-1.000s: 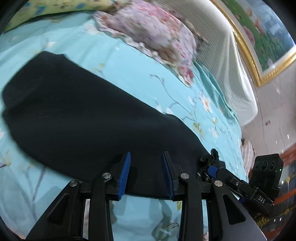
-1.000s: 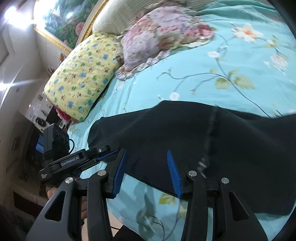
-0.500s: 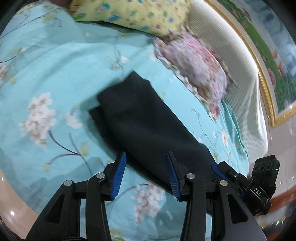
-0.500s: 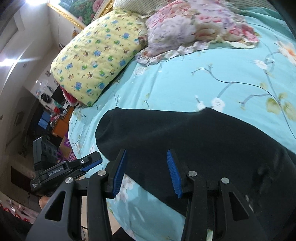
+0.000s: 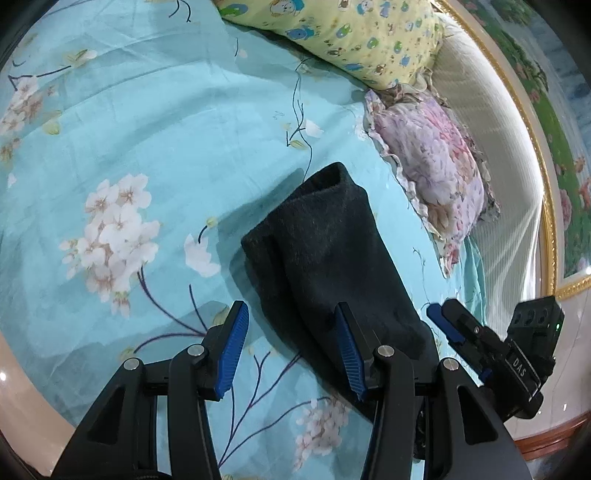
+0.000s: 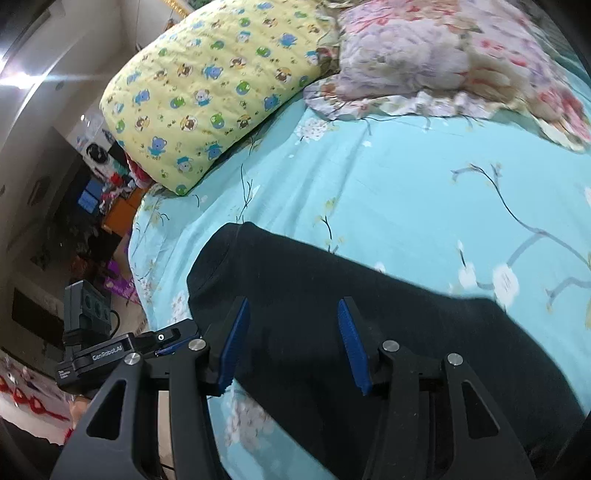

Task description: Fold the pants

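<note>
The black pants (image 5: 325, 258) lie folded into a long narrow bundle on the turquoise flowered bedsheet (image 5: 147, 129). In the right wrist view the pants (image 6: 369, 317) stretch from centre to lower right. My left gripper (image 5: 291, 343) is open and empty, raised above the near end of the bundle. My right gripper (image 6: 291, 343) is open and empty, hovering above the pants. The right gripper also shows at the lower right of the left wrist view (image 5: 491, 343).
A yellow cartoon-print pillow (image 5: 351, 33) and a pink floral pillow (image 5: 436, 162) lie at the head of the bed. A padded headboard (image 5: 498, 184) stands behind them. The bed's left edge drops to a cluttered floor (image 6: 74, 229).
Both grippers have drawn back and up from the pants, which look smaller now. The view has swung toward the pillows. Both grippers stay open.
</note>
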`<state>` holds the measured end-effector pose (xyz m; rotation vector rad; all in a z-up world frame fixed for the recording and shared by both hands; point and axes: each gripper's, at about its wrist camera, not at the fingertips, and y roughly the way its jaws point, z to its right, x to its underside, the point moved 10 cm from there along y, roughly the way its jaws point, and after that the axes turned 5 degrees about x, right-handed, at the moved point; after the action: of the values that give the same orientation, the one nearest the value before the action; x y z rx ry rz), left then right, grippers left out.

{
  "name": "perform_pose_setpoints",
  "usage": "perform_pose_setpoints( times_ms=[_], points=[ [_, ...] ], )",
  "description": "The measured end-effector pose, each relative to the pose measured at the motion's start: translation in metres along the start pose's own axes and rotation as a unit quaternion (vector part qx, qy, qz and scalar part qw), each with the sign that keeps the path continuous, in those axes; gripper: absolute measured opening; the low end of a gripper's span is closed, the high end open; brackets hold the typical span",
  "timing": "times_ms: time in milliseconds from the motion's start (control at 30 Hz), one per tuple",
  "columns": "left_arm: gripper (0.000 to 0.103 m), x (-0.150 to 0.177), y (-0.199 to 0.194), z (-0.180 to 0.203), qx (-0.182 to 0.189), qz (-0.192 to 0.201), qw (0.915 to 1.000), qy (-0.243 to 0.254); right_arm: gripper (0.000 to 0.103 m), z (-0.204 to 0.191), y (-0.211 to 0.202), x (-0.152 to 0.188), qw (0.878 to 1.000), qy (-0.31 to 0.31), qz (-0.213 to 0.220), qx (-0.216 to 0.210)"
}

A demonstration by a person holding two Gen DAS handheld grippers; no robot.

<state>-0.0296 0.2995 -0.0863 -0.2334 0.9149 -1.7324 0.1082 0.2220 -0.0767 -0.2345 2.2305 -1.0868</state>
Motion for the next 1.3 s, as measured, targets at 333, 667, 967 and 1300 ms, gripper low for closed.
perform_pose_setpoints(
  times_ms=[333, 667, 967, 1300],
  points=[
    [0.051, -0.007, 0.022, -0.006, -0.002, -0.025, 0.9993, -0.029, 0.051, -0.028, 0.059, -0.035, 0.994, -0.095, -0.06, -0.015],
    [0.051, -0.014, 0.032, -0.007, -0.008, -0.024, 0.9991, -0.033, 0.051, -0.046, 0.112, -0.048, 0.973, -0.189, -0.133, -0.01],
    [0.033, -0.018, 0.038, -0.003, -0.03, -0.016, 0.9994, 0.007, 0.038, -0.064, 0.129, -0.03, 0.961, -0.23, -0.152, -0.017],
    [0.019, -0.018, 0.018, 0.047, -0.017, 0.009, 0.9972, 0.072, 0.007, -0.057, 0.081, -0.046, 0.978, -0.182, -0.094, -0.037]
  ],
)
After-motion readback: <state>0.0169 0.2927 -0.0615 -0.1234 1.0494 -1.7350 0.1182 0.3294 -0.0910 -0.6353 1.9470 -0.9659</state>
